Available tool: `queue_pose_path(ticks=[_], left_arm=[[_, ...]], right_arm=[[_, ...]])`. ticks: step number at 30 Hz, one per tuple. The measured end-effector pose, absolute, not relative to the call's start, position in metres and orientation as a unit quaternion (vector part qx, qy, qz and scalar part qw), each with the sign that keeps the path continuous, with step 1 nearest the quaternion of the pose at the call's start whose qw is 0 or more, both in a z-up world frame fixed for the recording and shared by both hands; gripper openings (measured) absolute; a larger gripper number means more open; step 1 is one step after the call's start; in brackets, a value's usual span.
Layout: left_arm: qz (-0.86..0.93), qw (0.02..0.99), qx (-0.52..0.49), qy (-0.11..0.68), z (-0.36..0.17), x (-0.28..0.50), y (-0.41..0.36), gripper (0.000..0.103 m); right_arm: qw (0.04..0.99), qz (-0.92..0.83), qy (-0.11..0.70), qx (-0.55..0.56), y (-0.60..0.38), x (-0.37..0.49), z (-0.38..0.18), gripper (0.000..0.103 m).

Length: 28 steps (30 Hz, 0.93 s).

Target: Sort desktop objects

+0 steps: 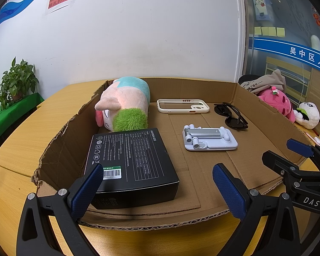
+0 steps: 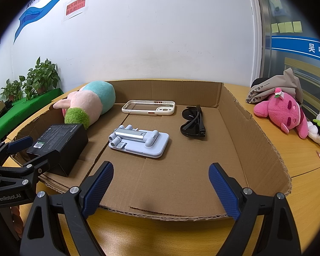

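Lying in one cardboard tray (image 2: 241, 115): five items; both tools (image 1: 157, 188) (image 2: 161, 186) spread, empty.

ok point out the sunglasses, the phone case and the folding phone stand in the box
sunglasses (image 2: 193, 122), right wrist view, on the folded temple arms
phone case (image 2: 148, 107), right wrist view, on the clear back panel
folding phone stand (image 1: 210, 137), left wrist view, on the grey centre bar

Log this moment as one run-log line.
left gripper: open, empty, by black box | right gripper: open, empty, at cardboard tray front edge | in tray: plush toy, phone case, sunglasses, phone stand
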<state>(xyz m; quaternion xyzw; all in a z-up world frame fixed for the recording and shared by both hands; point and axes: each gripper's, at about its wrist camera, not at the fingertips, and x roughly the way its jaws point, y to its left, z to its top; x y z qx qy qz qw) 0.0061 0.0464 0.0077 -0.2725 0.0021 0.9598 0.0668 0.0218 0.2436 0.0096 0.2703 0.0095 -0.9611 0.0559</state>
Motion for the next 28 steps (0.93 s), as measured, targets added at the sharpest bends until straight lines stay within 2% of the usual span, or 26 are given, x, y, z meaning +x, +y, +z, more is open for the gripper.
queue_pose_path(ticks=[28], left_arm=[[0.96, 0.06, -0.274, 0.003, 0.0068, 0.0058, 0.0475, 0.103]], right_arm=[[0.056, -0.961, 0.01, 0.27, 0.2435, 0.0217, 0.0095, 0.091]])
